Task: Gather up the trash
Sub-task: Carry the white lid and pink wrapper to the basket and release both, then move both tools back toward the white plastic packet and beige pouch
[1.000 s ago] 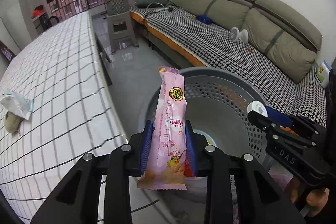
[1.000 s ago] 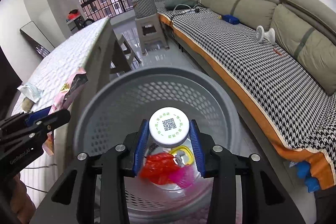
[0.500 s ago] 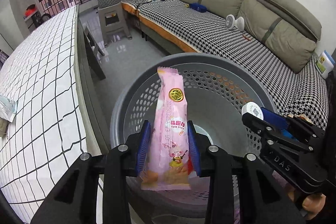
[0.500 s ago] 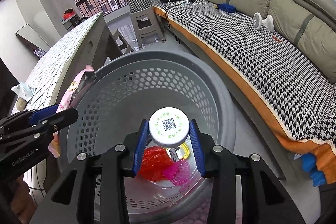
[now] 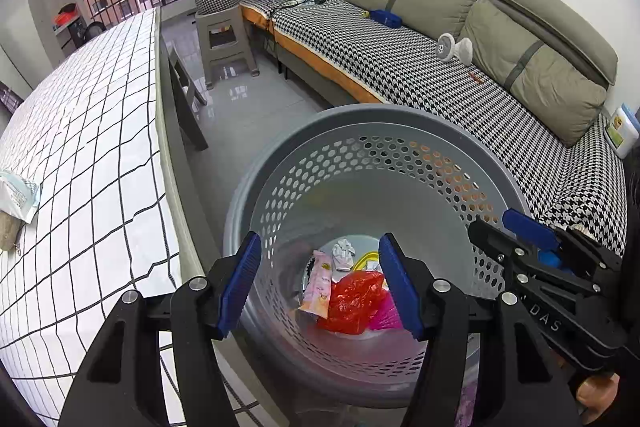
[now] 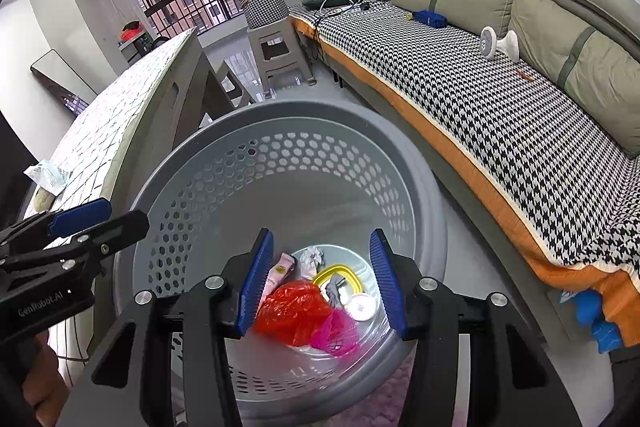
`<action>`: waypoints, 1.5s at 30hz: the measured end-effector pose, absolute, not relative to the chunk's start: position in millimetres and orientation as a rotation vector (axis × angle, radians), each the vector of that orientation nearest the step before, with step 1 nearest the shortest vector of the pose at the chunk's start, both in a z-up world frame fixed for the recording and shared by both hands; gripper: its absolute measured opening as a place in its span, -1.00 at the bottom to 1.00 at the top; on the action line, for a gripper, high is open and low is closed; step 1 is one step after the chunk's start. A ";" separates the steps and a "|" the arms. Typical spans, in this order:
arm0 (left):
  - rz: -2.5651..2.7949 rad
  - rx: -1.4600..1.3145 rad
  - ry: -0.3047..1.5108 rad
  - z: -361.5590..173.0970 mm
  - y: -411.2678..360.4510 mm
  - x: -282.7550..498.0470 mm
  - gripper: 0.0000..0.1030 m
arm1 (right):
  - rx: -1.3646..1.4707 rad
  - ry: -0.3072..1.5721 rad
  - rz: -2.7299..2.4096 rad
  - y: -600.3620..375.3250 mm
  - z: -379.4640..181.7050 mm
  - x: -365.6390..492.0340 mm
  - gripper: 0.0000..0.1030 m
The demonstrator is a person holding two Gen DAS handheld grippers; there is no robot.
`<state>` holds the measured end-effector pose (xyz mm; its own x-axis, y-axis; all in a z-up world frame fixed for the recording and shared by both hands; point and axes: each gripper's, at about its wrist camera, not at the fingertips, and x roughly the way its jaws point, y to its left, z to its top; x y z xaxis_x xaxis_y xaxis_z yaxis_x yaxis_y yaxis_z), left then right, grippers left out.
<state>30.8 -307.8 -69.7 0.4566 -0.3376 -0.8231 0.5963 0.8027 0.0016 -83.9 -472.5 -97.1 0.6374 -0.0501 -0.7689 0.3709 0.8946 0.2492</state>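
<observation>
Both grippers hang open and empty over the grey perforated bin (image 5: 400, 119) (image 6: 280, 111). My left gripper (image 5: 322, 287) is above its near left rim; my right gripper (image 6: 322, 285) is above its near side. At the bin's bottom lie the pink snack wrapper (image 5: 318, 283) (image 6: 280, 271), the white round lid (image 6: 362, 307), a red plastic bag (image 5: 354, 301) (image 6: 294, 311), a pink net (image 6: 336, 333), a yellow ring (image 6: 340, 275) and a crumpled white paper (image 5: 344, 251). A pale wrapper (image 5: 16, 195) (image 6: 46, 177) still lies on the table.
The table with a white checked cloth (image 5: 92, 131) stands left of the bin. A long sofa with a houndstooth cover (image 5: 440, 75) runs along the right. A grey stool (image 5: 224, 43) stands on the tiled floor behind the bin.
Both grippers opened. The pink wrapper dropped from the left one and the white lid from the right one; both now lie at the bin's bottom.
</observation>
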 end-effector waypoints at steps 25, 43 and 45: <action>-0.506 0.214 0.853 -36.1 -244.7 24.0 0.65 | 0.364 0.776 -0.191 -426.2 -57.6 -99.5 0.16; -0.203 0.084 0.769 -7.8 -65.9 64.4 0.77 | 0.254 0.733 0.094 -300.1 -14.6 -11.3 0.28; -0.156 0.072 0.756 -4.9 -41.6 69.6 0.78 | 0.234 0.732 0.145 -282.0 -8.6 7.0 0.28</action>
<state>69.6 -41.6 -4.9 0.7170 -0.1147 -0.6876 0.1664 0.9860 0.0090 7.0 -282.0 -8.6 0.7353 0.2120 -0.6438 -0.0488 0.9639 0.2616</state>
